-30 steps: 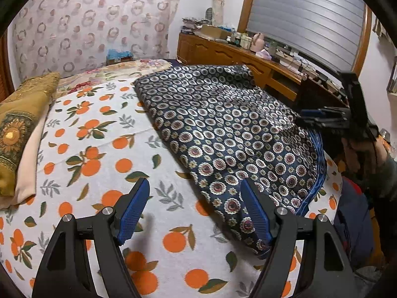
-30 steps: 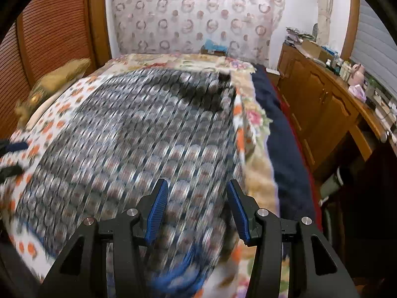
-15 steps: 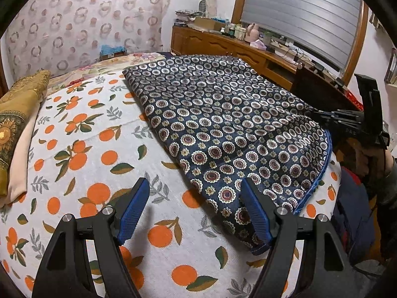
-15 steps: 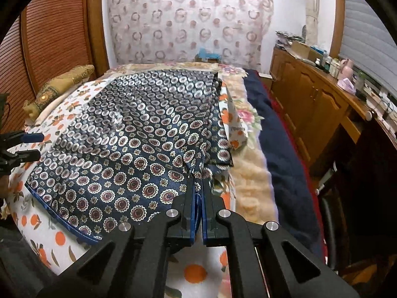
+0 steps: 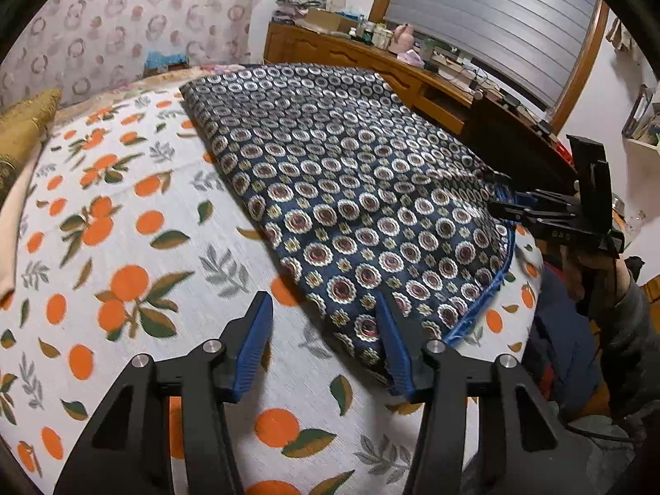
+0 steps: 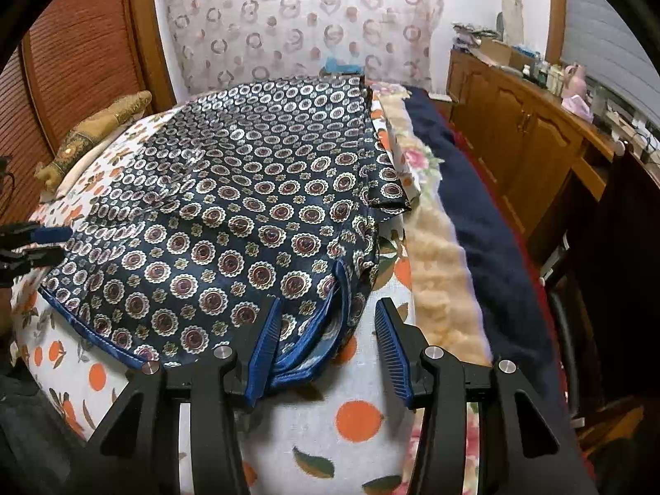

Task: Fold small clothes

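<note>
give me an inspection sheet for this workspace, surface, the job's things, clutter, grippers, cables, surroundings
Surface: bed sheet printed with oranges, over a bed.
Job's things: navy patterned garment lying flat on the sheet, blue-piped hem nearest the right gripper.
Clutter: gold pillow at the head end; navy blanket along the bed's side.
Grippers: left gripper open at the garment's corner; right gripper open, straddling the hem, not pinching.
Cables: dark cable below the right-hand grip.
Surroundings: wooden cabinet with crowded top, patterned curtain.
</note>
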`<state>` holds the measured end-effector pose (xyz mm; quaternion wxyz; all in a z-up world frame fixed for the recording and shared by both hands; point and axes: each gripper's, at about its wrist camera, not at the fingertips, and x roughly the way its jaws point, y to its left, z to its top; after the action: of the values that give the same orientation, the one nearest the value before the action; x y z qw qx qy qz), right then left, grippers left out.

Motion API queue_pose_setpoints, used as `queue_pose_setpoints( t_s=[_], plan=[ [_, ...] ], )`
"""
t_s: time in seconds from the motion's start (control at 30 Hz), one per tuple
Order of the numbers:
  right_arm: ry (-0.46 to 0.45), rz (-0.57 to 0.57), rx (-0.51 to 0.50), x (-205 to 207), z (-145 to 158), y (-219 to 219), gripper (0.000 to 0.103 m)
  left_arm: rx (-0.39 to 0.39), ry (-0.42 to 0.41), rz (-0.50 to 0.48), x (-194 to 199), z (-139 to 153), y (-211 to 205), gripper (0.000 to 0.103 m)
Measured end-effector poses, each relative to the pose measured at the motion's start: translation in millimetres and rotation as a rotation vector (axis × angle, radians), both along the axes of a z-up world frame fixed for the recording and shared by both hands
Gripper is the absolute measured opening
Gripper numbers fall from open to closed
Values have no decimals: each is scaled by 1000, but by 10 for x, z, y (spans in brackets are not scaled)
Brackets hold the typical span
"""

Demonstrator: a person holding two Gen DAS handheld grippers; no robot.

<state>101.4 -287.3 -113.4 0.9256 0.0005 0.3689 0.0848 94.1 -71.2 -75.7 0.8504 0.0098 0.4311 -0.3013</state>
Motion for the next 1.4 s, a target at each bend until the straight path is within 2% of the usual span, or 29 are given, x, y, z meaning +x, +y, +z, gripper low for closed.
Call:
queue_pose_setpoints(
  t_s=[0.07, 0.2, 0.23, 0.3, 0.33, 0.4, 0.53, 0.73, 0.9, 1.03, 1.13, 1.4],
  plan=[
    [-1, 13, 1, -21, -1, 25, 49, -1, 6, -5, -11, -22, -4, 51],
    [-3, 30, 3, -58, -2, 69, 48, -24, 28, -40, -43, -34, -35, 32],
    [-7, 34, -3, -67, 0, 87, 43, -24, 28, -48, -58, -38, -50, 30],
    [-10, 37, 1, -82, -6, 120, 19, -36, 41, -68, -65, -51, -73, 19],
    [-9, 47, 11, -93, 3, 103, 12, -43, 46, -74, -64, -58, -76, 9],
    [-13, 62, 22, -106, 5, 124, 6, -50, 28, -74, -89, -31, -83, 5],
    [-57, 83, 77, -167, 100, 66, 4, -101, -40, -57, -116, 191, -40, 4],
    [-172, 96, 161, -175, 583, -128, 4, -134, -143, -13, -1, 623, 3, 4],
    [-237, 112, 161, 75, 956, -171, 4, -136, -207, 36, 281, 889, 43, 4],
    [-248, 110, 175, 455, 1119, -178, 4, -102, -234, 95, 634, 965, 78, 4],
    [-227, 105, 164, 787, 1150, -161, 4, -100, -225, 133, 969, 972, 116, 4],
    [-158, 73, 121, 1453, 1011, 53, 4, -63, -189, 171, 1521, 825, 73, 4]
  ],
)
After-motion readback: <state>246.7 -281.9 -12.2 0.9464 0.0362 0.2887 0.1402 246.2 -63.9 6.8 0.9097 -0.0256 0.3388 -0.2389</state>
